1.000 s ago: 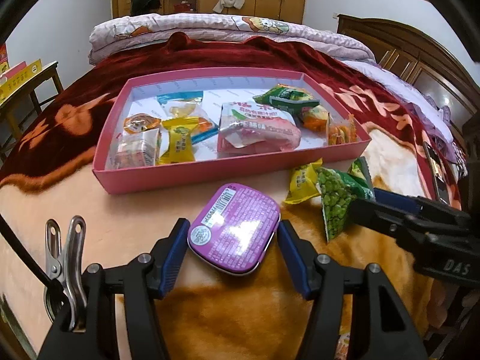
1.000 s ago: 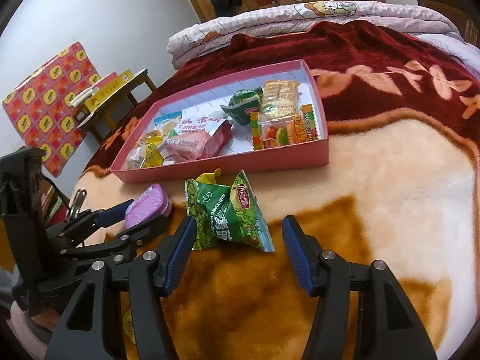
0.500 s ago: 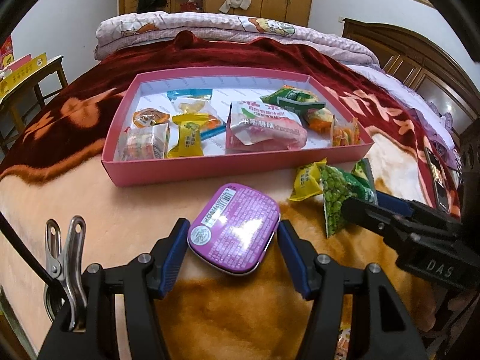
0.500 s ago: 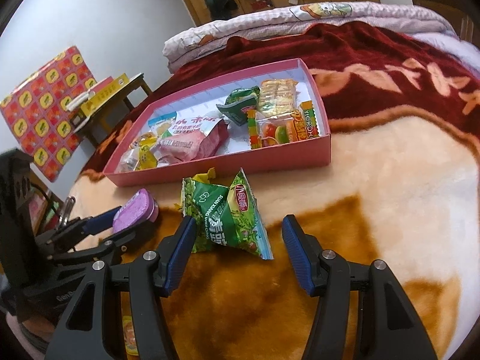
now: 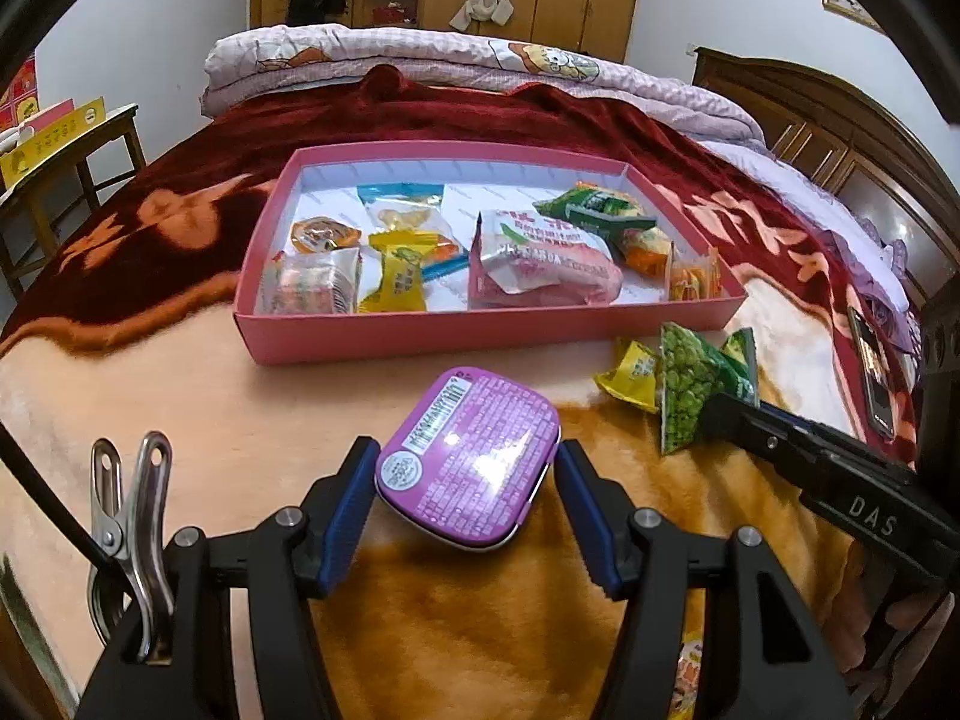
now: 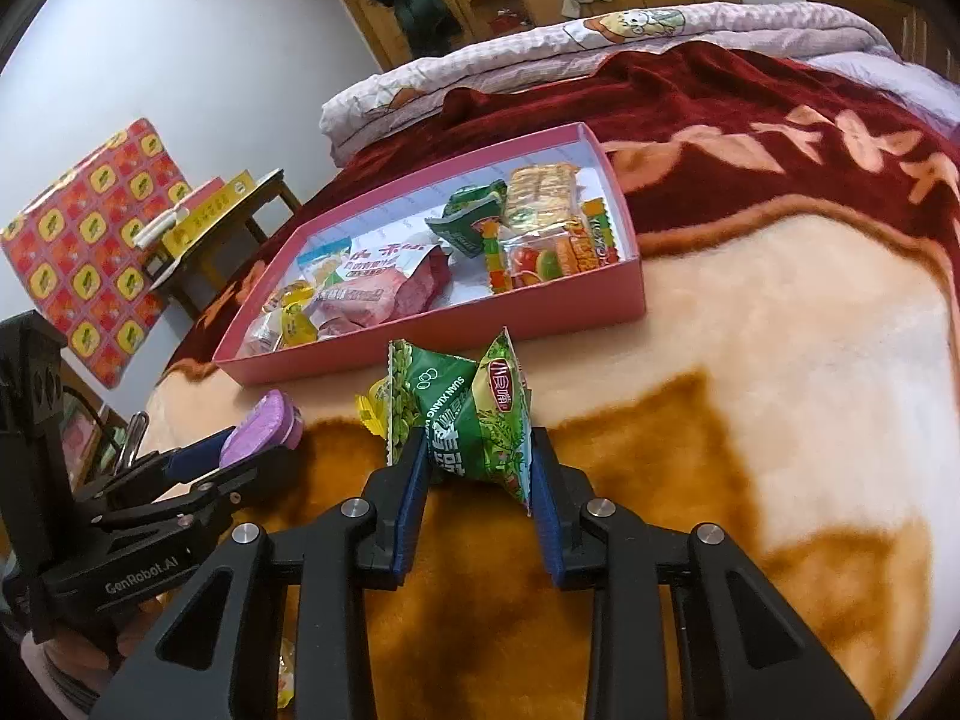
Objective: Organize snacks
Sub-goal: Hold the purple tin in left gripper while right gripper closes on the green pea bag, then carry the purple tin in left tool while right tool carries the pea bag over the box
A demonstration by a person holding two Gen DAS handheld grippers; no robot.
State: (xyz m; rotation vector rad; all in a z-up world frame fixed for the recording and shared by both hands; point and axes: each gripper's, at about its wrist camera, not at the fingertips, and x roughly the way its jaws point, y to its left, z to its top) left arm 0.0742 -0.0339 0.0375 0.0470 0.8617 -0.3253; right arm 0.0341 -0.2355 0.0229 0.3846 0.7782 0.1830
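While the right hand-held gripper closes around the green packet, a yellow packet hides behind, seemingly.

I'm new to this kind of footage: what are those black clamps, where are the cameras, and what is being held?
No robot here: a person holds a two-finger clamp in each hand, with a camera on each looking along its fingers. One picture is from the left clamp, the other from the right. The left gripper has a purple tin between its blue pads. The right gripper is closing on a green packet. Both are over a blanket on a bed, beside a yellow packet. Behind is a pink tray already holding snacks.
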